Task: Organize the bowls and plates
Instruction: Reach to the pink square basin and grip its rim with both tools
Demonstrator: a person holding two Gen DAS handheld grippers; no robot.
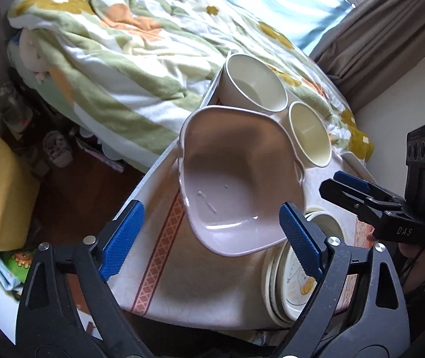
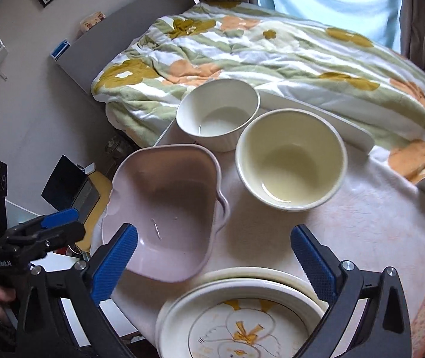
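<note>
1. In the middle of the left wrist view lies the pink square bowl (image 1: 236,185), on the white tablecloth (image 1: 159,262). The left gripper (image 1: 212,232) has its blue fingers wide apart, one on each side of the near rim, holding nothing.
2. At the lower centre of the right wrist view sits the stack of plates (image 2: 242,313), the top one with a yellow drawing. The right gripper (image 2: 214,261) is also spread open above it, empty.
3. Above, toward the upper middle, stand the white bowl (image 2: 218,116) and the cream bowl (image 2: 291,158), side by side and close together.
4. I judge the step is to take the pink bowl. Grip one rim wall, not the whole width, because the bowl seems too wide for the opening.
5. Lift straight up, so its near edge does not knock the plates just beside it.
</note>
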